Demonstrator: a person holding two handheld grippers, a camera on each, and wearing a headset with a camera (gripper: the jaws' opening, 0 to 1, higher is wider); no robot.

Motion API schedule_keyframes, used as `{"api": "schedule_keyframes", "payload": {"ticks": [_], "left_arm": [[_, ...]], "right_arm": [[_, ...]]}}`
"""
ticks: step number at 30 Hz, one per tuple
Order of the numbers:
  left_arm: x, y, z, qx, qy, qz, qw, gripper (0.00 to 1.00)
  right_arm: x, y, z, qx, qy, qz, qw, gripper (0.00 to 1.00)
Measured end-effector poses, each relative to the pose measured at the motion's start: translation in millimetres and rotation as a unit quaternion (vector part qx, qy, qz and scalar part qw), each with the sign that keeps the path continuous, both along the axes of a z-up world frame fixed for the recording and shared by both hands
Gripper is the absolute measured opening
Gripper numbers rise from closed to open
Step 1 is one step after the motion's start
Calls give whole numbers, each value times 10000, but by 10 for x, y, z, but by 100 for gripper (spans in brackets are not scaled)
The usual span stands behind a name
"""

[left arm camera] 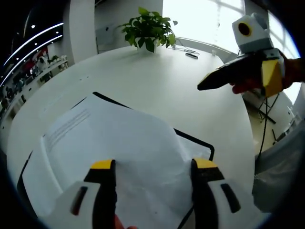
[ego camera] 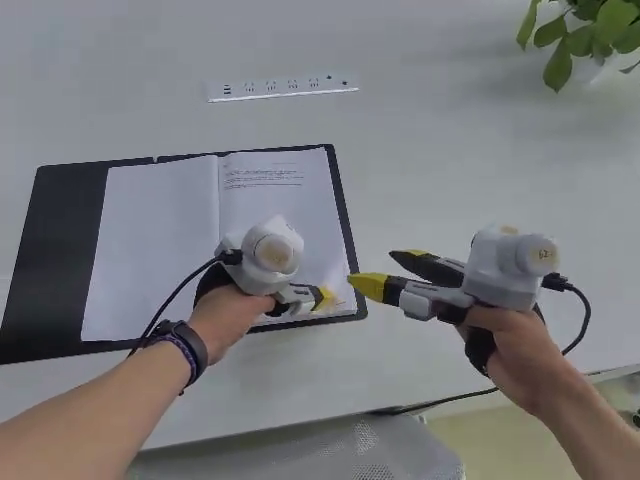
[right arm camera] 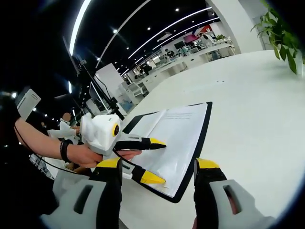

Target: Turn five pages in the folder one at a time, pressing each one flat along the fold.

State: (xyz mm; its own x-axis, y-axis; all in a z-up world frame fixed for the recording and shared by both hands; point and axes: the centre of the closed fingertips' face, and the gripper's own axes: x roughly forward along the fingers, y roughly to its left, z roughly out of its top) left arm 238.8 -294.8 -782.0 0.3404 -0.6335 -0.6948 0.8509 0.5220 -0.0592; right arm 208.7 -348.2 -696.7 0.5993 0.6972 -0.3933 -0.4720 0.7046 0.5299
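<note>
Left gripper (ego camera: 318, 298) over folder (ego camera: 60, 200), right gripper (ego camera: 378, 271) beside it, both jaws apart, head view's power strip (ego camera: 282, 88) beyond

The left claw (ego camera: 322, 297) and the right claw (ego camera: 383, 272) each have a rounded white plastic housing, dark jaws and bright yellow tips. A thin black cable (ego camera: 175, 300) trails from each housing. The right housing carries a small yellowish mark, too small to read. Dark wristbands (ego camera: 186, 342) circle the left wrist. Black fabric (ego camera: 207, 283), a strap or glove, covers part of each hand.
</note>
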Motion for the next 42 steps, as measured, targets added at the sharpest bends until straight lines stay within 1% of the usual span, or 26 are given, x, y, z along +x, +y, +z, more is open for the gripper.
{"api": "schedule_keyframes", "payload": {"ticks": [4, 9, 12, 14, 15, 16, 22, 24, 27, 34, 37, 41, 42], "left_arm": [[-2, -2, 2, -16, 4, 8, 10000, 64], [-2, -5, 0, -30, 13, 16, 10000, 64], [-1, -3, 1, -41, 9, 21, 10000, 64], [0, -3, 2, -38, 11, 21, 10000, 64], [0, -3, 3, -39, 14, 22, 10000, 64], [1, -3, 3, -40, 16, 22, 10000, 64], [1, -3, 3, -54, 27, 40, 10000, 64], [2, -3, 4, -54, 30, 46, 10000, 64], [2, -3, 5, -62, 40, 56, 10000, 64], [-5, -4, 6, -68, 62, 56, 9999, 64], [-19, -10, 11, -73, 91, 36, 9999, 65], [-38, -14, 17, -108, 131, 56, 9998, 67], [-45, -14, 22, -114, 147, 56, 9998, 67]], "right_arm": [[99, 77, -54, 54, 104, -19, 9999, 53], [154, 164, -107, 102, 211, 17, 9997, 49], [170, 185, -165, 49, 290, 21, 9996, 49], [176, 197, -191, 89, 334, 42, 9994, 47], [228, 178, -229, 97, 358, 40, 9993, 45], [238, 178, -242, 100, 372, 40, 9993, 45], [248, 211, -295, 224, 469, 41, 9986, 39], [292, 212, -341, 265, 524, 57, 9983, 38], [296, 234, -385, 287, 577, 82, 9979, 35], [324, 332, -395, 491, 642, 143, 9966, 27], [331, 365, -400, 559, 678, 181, 9960, 25], [332, 367, -419, 615, 728, 146, 9953, 24], [327, 366, -423, 667, 762, 125, 9948, 23]]}}
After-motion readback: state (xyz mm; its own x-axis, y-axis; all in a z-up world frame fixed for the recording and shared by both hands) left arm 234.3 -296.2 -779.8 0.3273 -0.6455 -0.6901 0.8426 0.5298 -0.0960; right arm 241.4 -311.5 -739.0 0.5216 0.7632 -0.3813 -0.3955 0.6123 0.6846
